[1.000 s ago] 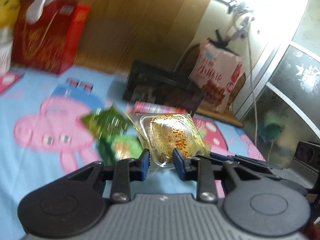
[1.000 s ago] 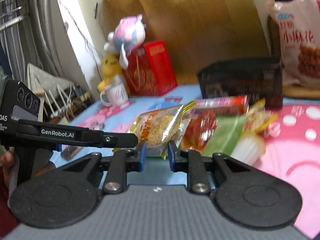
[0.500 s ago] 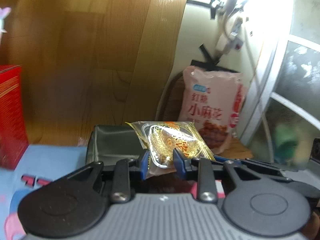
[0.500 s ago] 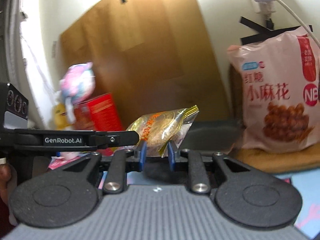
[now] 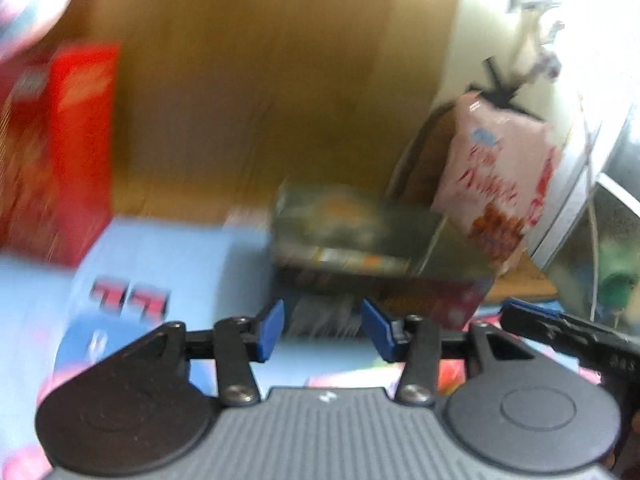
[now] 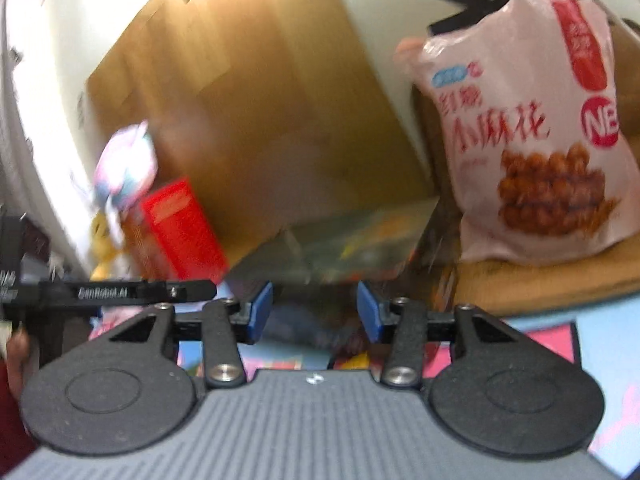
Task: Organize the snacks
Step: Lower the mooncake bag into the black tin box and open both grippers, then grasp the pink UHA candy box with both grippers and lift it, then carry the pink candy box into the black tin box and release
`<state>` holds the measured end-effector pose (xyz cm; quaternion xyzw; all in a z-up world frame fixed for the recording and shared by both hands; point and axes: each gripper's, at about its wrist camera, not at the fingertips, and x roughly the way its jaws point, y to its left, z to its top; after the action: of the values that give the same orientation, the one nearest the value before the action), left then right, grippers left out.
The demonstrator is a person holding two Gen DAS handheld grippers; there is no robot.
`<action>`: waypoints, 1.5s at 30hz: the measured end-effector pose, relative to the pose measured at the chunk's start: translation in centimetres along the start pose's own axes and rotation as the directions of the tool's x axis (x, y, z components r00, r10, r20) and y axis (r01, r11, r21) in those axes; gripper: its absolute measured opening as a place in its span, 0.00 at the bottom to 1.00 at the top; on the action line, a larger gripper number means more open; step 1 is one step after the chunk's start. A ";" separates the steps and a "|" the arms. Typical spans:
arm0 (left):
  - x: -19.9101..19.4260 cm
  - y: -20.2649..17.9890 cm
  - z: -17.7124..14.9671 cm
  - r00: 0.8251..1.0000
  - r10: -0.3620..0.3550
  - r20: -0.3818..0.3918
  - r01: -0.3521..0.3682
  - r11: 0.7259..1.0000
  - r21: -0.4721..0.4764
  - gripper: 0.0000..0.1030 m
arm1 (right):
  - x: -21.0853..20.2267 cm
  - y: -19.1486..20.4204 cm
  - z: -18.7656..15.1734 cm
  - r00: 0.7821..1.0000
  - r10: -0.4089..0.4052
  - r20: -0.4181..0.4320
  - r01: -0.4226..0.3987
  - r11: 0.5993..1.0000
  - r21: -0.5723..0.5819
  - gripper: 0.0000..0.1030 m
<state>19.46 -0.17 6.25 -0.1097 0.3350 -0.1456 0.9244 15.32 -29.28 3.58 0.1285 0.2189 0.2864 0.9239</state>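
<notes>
Leftmost in the left wrist view, a red box point(image 5: 60, 152) stands against the wooden board point(image 5: 260, 80), on a light blue cartoon-print sheet point(image 5: 160, 256). Further right, straight ahead of the left claw point(image 5: 322, 326), sits the dark basket point(image 5: 360, 240), with blurred snack packets point(image 5: 340, 208) lying inside it; their kind cannot be read through the motion blur. The left claw's 2 blue-tipped fingers point(image 5: 270, 326) stand apart with nothing between them. Right of the basket, a large pink bag of fried dough twists point(image 5: 504, 184) leans upright by the wall, and at the far right edge part of the other gripper's black body pokes in. Similarly, in the right wrist view, a pink and blue plush toy point(image 6: 124, 168) and the red box point(image 6: 180, 232) come 1st on the left, then the wooden board point(image 6: 260, 100) behind. Centrally, the basket point(image 6: 352, 240) lies just beyond the right claw point(image 6: 314, 312), whose 2 blue pads are spread wide and hold nothing. Rightmost, the pink bag point(image 6: 532, 140) stands upright on a wooden surface point(image 6: 540, 276), just beside the basket.
</notes>
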 end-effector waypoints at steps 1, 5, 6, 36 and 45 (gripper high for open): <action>0.1 0.7 -0.6 1.000 -0.003 -0.030 0.002 0.999 -0.033 0.44 | 0.3 0.4 -0.3 1.000 0.000 -0.019 0.000 1.000 -0.011 0.49; 1.1 1.9 -2.0 0.996 -0.027 -0.087 0.018 0.995 -0.102 0.44 | 1.9 1.8 -1.6 0.997 -0.008 -0.081 0.004 0.999 -0.048 0.49; 1.3 1.7 -2.0 0.995 -0.033 -0.089 0.023 0.994 -0.105 0.44 | 2.4 2.0 -1.6 0.995 -0.010 -0.096 0.005 0.999 -0.049 0.49; -10.4 1.1 -11.4 1.000 0.002 -0.015 -0.004 0.988 -0.155 0.41 | -3.4 9.5 -7.0 0.975 0.123 -0.186 -0.141 0.987 -0.084 0.39; -10.8 1.5 -14.2 0.998 0.038 -0.049 -0.044 0.990 -0.134 0.44 | -2.4 10.7 -9.4 0.951 0.100 -0.292 -0.124 0.990 -0.068 0.42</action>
<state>2.60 3.41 1.50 -0.1617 0.3678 -0.1062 0.9095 3.95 -21.01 0.10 0.0582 0.3308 0.3631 0.8691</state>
